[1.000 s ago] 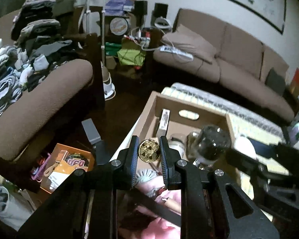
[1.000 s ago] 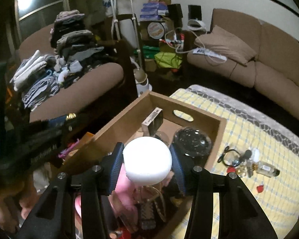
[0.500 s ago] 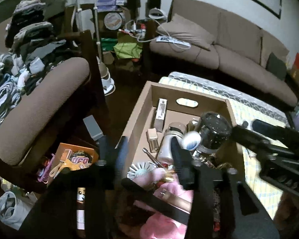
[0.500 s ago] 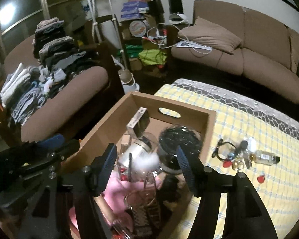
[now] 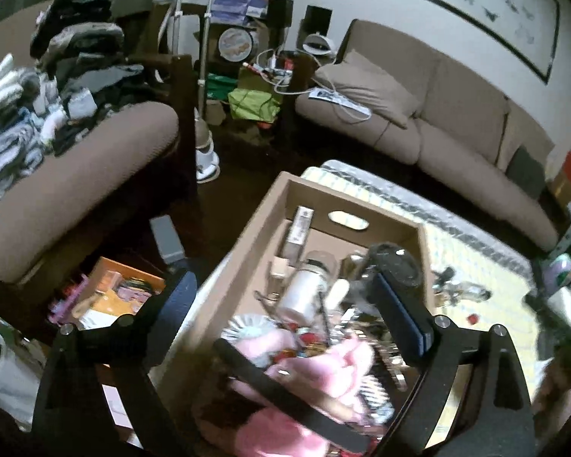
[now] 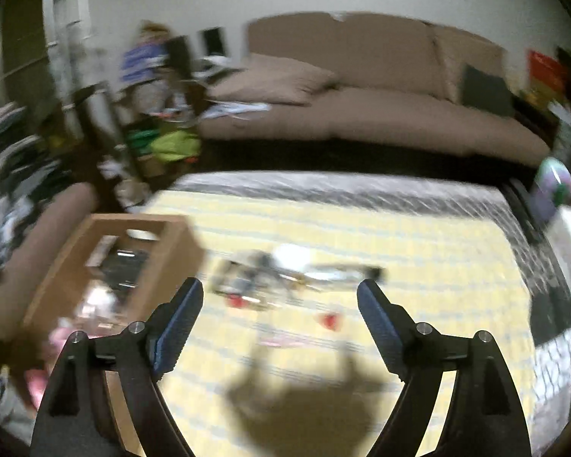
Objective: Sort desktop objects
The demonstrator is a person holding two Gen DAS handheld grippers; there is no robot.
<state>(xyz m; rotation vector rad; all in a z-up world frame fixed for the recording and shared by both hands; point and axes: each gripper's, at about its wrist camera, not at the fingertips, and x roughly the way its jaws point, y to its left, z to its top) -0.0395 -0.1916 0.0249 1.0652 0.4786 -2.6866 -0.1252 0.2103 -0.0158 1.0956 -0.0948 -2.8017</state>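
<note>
1. Left gripper (image 5: 285,306): tilting down over the cardboard box (image 5: 247,236), jaws just opening wide, nothing between them; the gold ornament it was gripping is gone.
2. Right gripper (image 6: 279,301): jaws just parting, empty; white ball released, now facing the loose items (image 6: 285,276) on the yellow tablecloth (image 6: 418,247).

Yellow checked tablecloth (image 6: 399,236) bears a cardboard box (image 6: 171,255) and scattered small items (image 6: 285,278).

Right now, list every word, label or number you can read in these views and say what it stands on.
None can be read.
Narrow carton in the cardboard box: print too small.
Orange box on the floor: lettering blurred.
Paper on the sofa: print too small.
Right wrist view: blurred throughout.
</note>
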